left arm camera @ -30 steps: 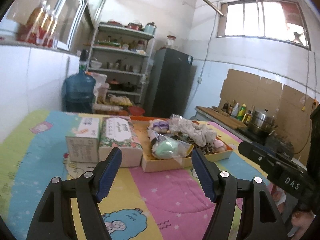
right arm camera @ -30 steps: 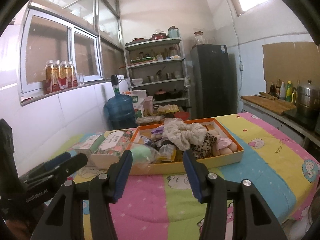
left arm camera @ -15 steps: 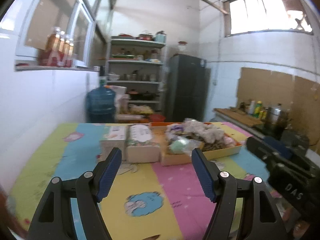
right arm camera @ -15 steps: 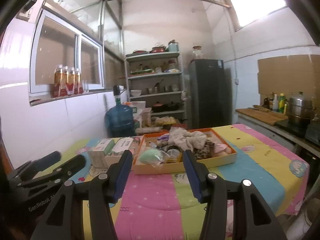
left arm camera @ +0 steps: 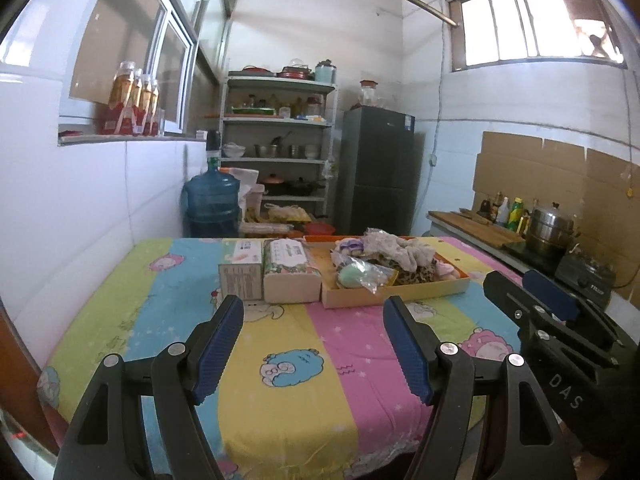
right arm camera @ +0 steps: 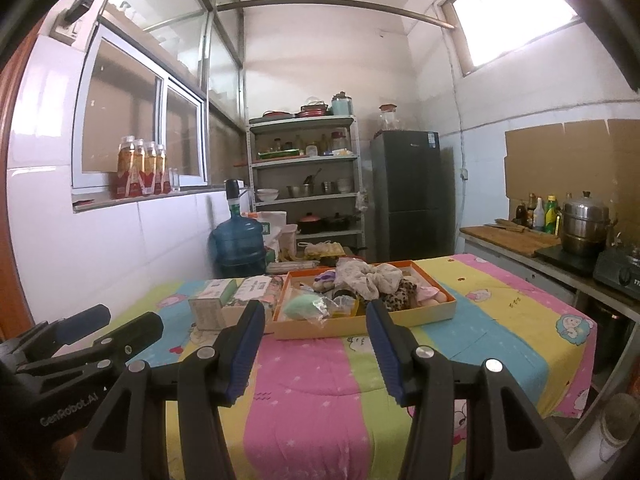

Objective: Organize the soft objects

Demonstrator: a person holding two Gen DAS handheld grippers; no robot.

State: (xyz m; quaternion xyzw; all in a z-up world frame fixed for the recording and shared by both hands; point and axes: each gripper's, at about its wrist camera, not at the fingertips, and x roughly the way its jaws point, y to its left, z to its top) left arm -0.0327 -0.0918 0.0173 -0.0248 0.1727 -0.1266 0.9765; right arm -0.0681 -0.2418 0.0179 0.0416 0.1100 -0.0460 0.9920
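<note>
An orange-rimmed tray (left arm camera: 436, 290) (right arm camera: 404, 318) sits on the far part of the table and is piled with soft things: a beige crumpled cloth (left arm camera: 400, 250) (right arm camera: 366, 278), a green round item in a clear bag (left arm camera: 354, 276) (right arm camera: 302, 306), a leopard-print piece (left arm camera: 418, 276) and pink plush (right arm camera: 428, 294). Two tissue packs (left arm camera: 290, 268) (right arm camera: 248, 292) lie left of the tray. My left gripper (left arm camera: 314, 320) is open and empty, well short of the tray. My right gripper (right arm camera: 316, 324) is open and empty, also back from it.
The table wears a striped cartoon quilt (left arm camera: 304, 360). A blue water jug (left arm camera: 212, 204), a metal shelf (left arm camera: 280, 152) and a dark fridge (left arm camera: 378, 172) stand behind it. A counter with a steel pot (right arm camera: 586, 220) and a stove (right arm camera: 618, 270) runs along the right.
Both grippers have pulled back and risen from the tray, which now looks smaller and farther off. Both stay open and empty.
</note>
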